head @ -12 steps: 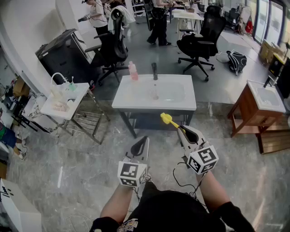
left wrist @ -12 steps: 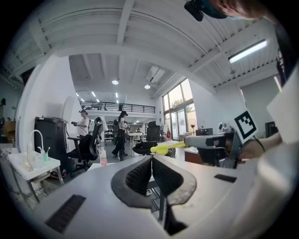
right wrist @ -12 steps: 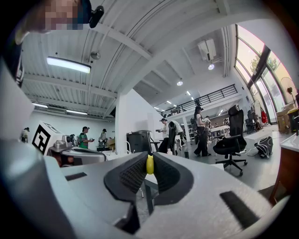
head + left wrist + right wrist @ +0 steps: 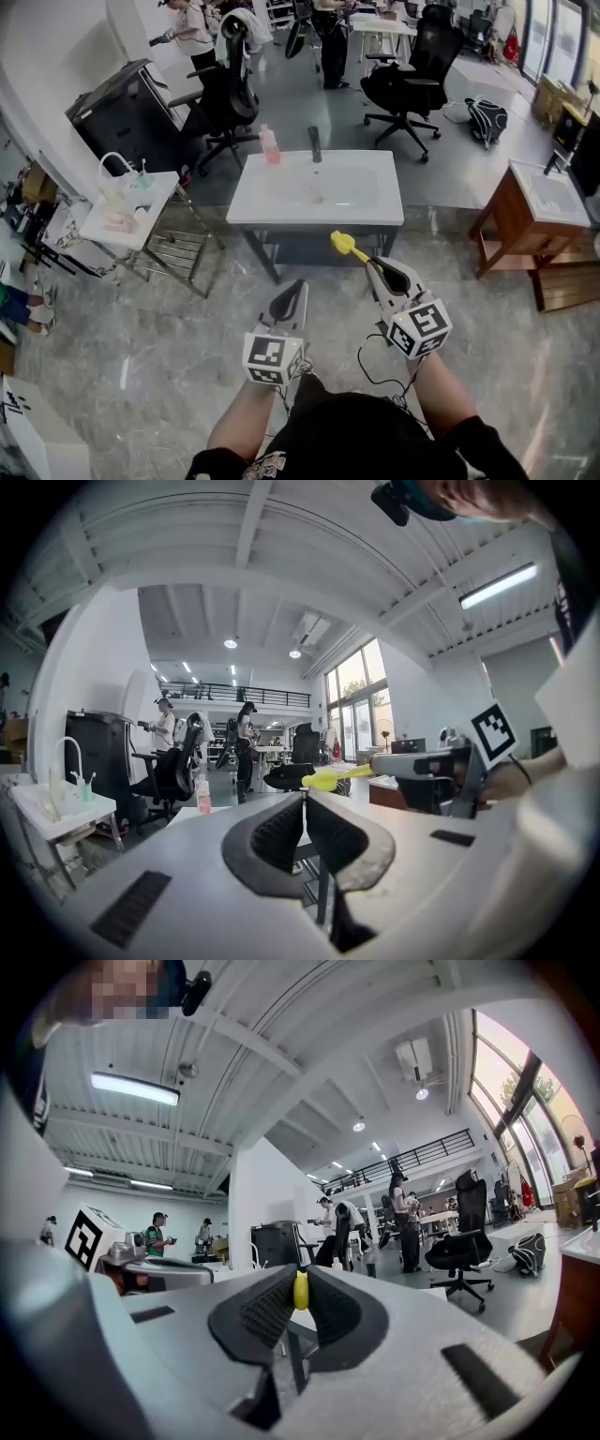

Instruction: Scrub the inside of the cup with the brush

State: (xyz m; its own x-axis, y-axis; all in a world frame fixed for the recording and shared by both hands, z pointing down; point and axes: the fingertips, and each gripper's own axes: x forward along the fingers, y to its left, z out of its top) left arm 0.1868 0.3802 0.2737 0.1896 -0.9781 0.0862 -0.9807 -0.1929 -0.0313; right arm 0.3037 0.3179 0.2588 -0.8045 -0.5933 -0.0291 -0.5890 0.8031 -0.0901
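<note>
Left tongs (image 4: 294, 287) are shut tight on nothing, pads pressed together, held out level in front of the person. Right tongs (image 4: 372, 265) are just beside them on the right, also level, and they're clamped on the brush (image 4: 344, 245). It's a yellow thing with its handle pinched between the pads and its head poking out past the tips, angled toward the left tongs' side. Straight ahead of both tongs, well off across the grey floor (image 4: 187, 328), is a white sink (image 4: 262, 214) with a black faucet (image 4: 315, 144) at its far edge and a pink bottle (image 4: 270, 145) just left of that. There's a faint pinkish blob (image 4: 317, 198) in the basin, too small to make out. Off left of the left tongs is a little white washstand (image 4: 159, 192), and way out right of the right tongs is a wooden cabinet (image 4: 506, 234). Black office chairs (image 4: 412, 80) and a few people (image 4: 330, 37) are beyond the sink.
</note>
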